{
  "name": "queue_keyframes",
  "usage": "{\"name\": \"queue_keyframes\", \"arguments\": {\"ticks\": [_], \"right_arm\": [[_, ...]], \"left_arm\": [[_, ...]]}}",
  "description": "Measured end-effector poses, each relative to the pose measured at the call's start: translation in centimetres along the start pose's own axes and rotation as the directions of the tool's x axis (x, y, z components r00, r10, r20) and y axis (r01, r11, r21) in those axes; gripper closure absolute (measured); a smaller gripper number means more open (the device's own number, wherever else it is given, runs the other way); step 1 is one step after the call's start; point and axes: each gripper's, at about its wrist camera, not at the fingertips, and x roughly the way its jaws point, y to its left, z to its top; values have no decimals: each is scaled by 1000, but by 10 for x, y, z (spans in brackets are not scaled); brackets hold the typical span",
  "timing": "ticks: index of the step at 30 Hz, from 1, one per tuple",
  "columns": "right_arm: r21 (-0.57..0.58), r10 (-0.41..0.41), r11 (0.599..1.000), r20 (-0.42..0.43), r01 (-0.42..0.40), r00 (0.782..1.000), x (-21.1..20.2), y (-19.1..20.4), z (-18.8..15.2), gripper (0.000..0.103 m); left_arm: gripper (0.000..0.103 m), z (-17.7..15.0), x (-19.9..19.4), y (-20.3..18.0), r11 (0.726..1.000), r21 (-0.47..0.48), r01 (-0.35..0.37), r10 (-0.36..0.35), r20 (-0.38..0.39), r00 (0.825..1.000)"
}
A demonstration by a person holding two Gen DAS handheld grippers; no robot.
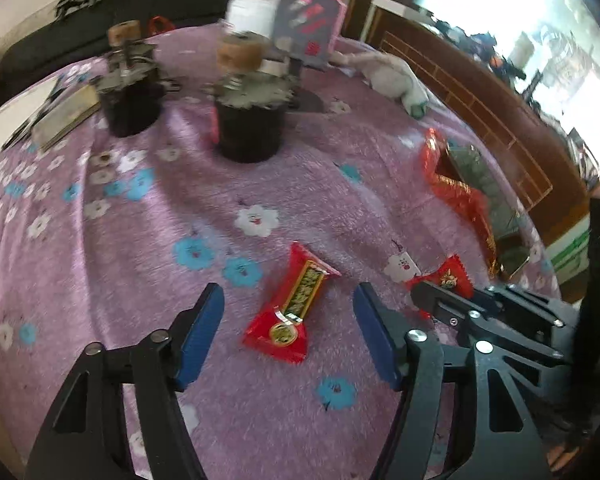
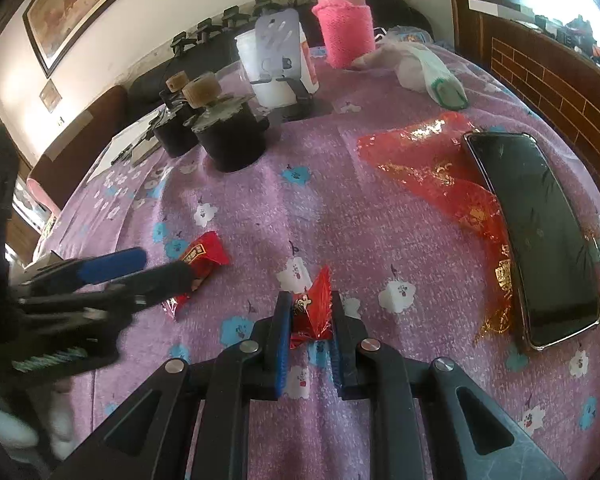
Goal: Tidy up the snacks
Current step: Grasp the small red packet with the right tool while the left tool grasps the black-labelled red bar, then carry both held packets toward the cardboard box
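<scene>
Snack (image 2: 312, 312): small red crinkled wrapper, pinched in right tongs (image 2: 311, 320).

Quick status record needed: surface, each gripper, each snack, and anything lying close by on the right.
surface: table under a purple floral cloth
left gripper: open, pads either side of a long red snack pack, not pressing it
right gripper: shut on a small red snack packet
loose snacks: the long pack only, flat on the cloth
right side: black phone lying partly on a red foil bag
behind: two dark lidded jars, pink-sleeved flask
</scene>
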Motion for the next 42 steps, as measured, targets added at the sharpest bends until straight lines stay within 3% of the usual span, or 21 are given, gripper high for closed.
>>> {"name": "queue_keyframes", "arguments": {"ticks": [3,4,5,12,18,25,28,35,42], "right_arm": [[10,-1,1000,-2,1,1000,-1,-1,-1,86],[12,-1,1000,-2,1,1000,-2,-1,-1,86],[13,-1,1000,-1,1,1000,-2,-1,-1,86],[21,16,1000,10,-16,1000,-4,-1,-2,85],[51,142,988,41,-144,989,-13,-1,-3,86],[43,272,961,45,-274,961,-17,11,-7,86],[44,352,934,32,-353,935,-18,17,-10,86],[-75,326,943,1,-325,945,-16,56,-26,86],[-166,272,947,-40,-275,962,-9,92,-51,85]], "left_arm": [[59,-1,9,-9,998,49,-47,48,-19,999],[73,-3,9,-15,992,83,-94,95,-2,996],[84,-3,9,-17,990,98,-97,98,1,995],[84,-11,-10,-14,995,41,-86,84,28,996],[84,-28,-46,-6,997,-8,-75,75,58,995],[84,-64,-111,1,997,-73,-30,40,141,989],[84,-83,-133,7,995,-97,-16,31,160,987],[84,-141,-169,35,978,-210,4,40,206,978],[84,-194,-210,76,938,-346,15,86,275,958]]}}
